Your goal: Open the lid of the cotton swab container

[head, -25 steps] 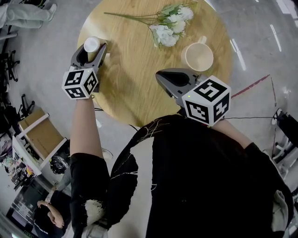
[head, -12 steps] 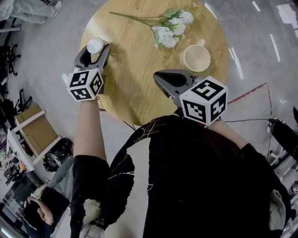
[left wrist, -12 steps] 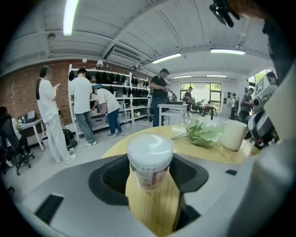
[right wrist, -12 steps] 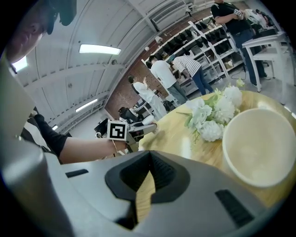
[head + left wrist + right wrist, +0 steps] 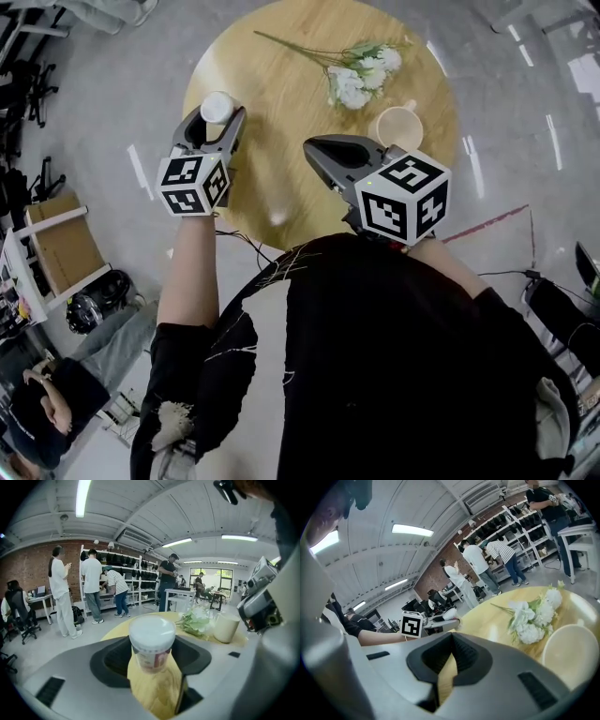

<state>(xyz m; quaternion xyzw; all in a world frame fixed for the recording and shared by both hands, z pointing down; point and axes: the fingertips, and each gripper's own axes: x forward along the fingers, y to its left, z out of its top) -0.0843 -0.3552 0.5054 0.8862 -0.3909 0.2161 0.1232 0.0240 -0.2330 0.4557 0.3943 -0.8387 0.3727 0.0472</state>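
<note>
The cotton swab container point(image 5: 217, 107), a small round tub with a white lid, stands between the jaws of my left gripper point(image 5: 214, 120) at the left edge of the round wooden table point(image 5: 281, 112). In the left gripper view the container point(image 5: 151, 641) fills the gap between the jaws, lid up and on, with a red-printed label below it. The left gripper is shut on it. My right gripper point(image 5: 314, 150) hovers over the table's near middle, shut and empty, its jaws point(image 5: 451, 656) pressed together.
A bunch of white artificial flowers point(image 5: 361, 75) lies at the far side of the table, and a cream cup point(image 5: 397, 127) stands to the right of my right gripper. People stand at shelves in the background. A cardboard box point(image 5: 56, 248) sits on the floor to the left.
The head view has swung, so table and grippers sit further right in the picture. Over the table both grippers keep their places, the left still around the container.
</note>
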